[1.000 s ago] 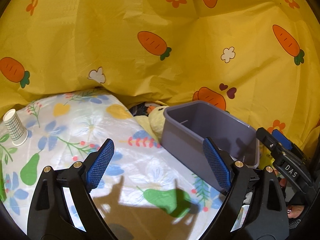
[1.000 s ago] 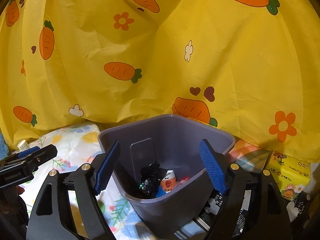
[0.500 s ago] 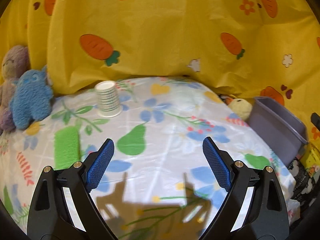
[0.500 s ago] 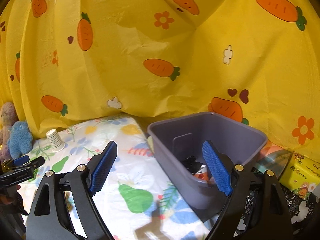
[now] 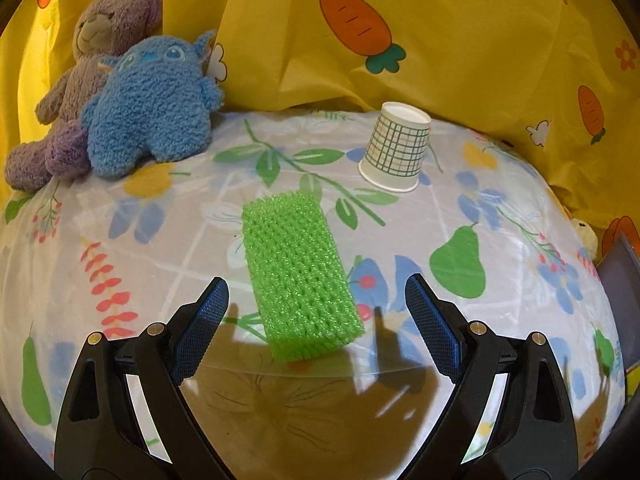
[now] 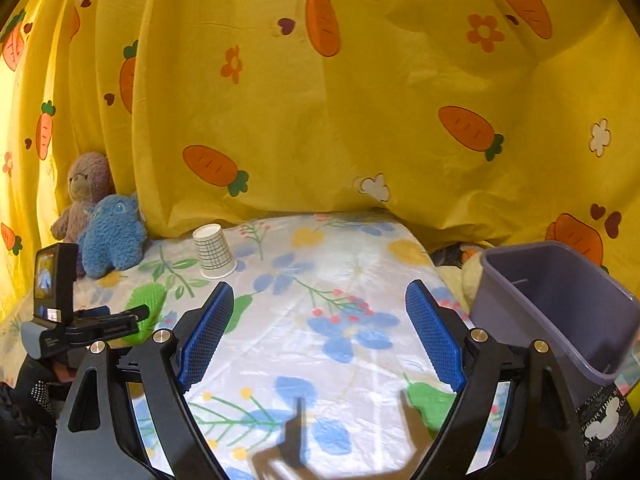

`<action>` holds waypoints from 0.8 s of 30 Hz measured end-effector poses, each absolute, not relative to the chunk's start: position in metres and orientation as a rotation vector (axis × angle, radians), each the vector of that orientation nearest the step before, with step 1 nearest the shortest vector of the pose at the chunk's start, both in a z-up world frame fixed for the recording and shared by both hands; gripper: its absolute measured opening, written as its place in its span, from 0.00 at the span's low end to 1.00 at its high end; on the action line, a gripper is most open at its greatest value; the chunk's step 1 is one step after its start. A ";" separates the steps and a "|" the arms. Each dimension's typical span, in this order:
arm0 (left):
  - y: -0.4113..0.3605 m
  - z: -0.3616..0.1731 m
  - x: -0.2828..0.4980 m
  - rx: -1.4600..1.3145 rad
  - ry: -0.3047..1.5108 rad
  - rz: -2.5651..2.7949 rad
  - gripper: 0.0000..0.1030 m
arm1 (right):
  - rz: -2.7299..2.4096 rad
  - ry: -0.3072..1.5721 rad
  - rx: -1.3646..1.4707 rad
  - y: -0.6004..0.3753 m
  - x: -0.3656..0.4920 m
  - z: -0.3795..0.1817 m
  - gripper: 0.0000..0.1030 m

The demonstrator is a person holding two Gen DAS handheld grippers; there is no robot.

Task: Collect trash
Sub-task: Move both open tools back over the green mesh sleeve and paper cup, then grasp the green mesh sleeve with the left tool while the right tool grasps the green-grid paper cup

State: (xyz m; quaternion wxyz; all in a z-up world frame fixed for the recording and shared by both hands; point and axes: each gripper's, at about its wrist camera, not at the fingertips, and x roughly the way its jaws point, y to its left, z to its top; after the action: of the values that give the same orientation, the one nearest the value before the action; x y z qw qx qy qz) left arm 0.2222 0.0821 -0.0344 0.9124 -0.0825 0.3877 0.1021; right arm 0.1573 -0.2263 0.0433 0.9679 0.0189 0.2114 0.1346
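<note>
A green foam net sleeve (image 5: 298, 276) lies flat on the floral tablecloth, just ahead of my open, empty left gripper (image 5: 316, 320); its near end sits between the fingertips. An upside-down paper cup (image 5: 396, 148) with a grid pattern stands beyond it to the right. In the right wrist view the cup (image 6: 213, 247) and the sleeve (image 6: 146, 300) lie at the left, with the left gripper (image 6: 116, 320) over the sleeve. My right gripper (image 6: 320, 332) is open and empty above the cloth. The grey bin (image 6: 560, 304) stands at the right.
A blue plush toy (image 5: 152, 104) and a purple teddy bear (image 5: 88, 60) sit at the table's far left against the yellow carrot-print curtain (image 5: 460, 40). The bin's edge (image 5: 620, 276) shows at the right of the left wrist view. A yellow plush (image 6: 470, 276) lies behind the bin.
Both grippers swung left, away from the bin. The left one moved over the table and down close to the green sleeve. Both stayed open.
</note>
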 end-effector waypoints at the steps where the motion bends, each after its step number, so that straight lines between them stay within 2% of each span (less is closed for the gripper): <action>1: 0.084 -0.039 0.226 -0.175 0.819 0.209 0.82 | 0.286 0.430 0.035 -0.219 0.162 0.045 0.82; 5: 0.092 -0.052 0.238 -0.186 0.877 0.202 0.60 | 0.326 0.430 0.025 -0.186 0.189 0.049 0.82; 10: 0.099 -0.059 0.245 -0.195 0.875 0.192 0.47 | 0.383 0.441 0.008 -0.145 0.224 0.048 0.82; 13: 0.104 -0.057 0.246 -0.225 0.843 0.164 0.32 | 0.408 0.455 -0.005 -0.121 0.245 0.042 0.82; 15: 0.108 -0.054 0.244 -0.245 0.812 0.149 0.17 | 0.418 0.456 -0.024 -0.105 0.257 0.036 0.82; 16: 0.110 -0.052 0.243 -0.252 0.793 0.150 0.15 | 0.424 0.460 -0.033 -0.097 0.264 0.033 0.82; 24: 0.139 -0.033 0.227 -0.367 0.683 0.212 0.14 | 0.465 0.478 -0.112 -0.056 0.310 0.005 0.82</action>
State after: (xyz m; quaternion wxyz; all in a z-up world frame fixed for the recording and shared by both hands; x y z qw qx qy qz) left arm 0.2274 0.1395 -0.0332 0.9203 -0.1785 0.3324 0.1032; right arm 0.3096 -0.0558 0.0048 0.9433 -0.0548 0.2347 0.2283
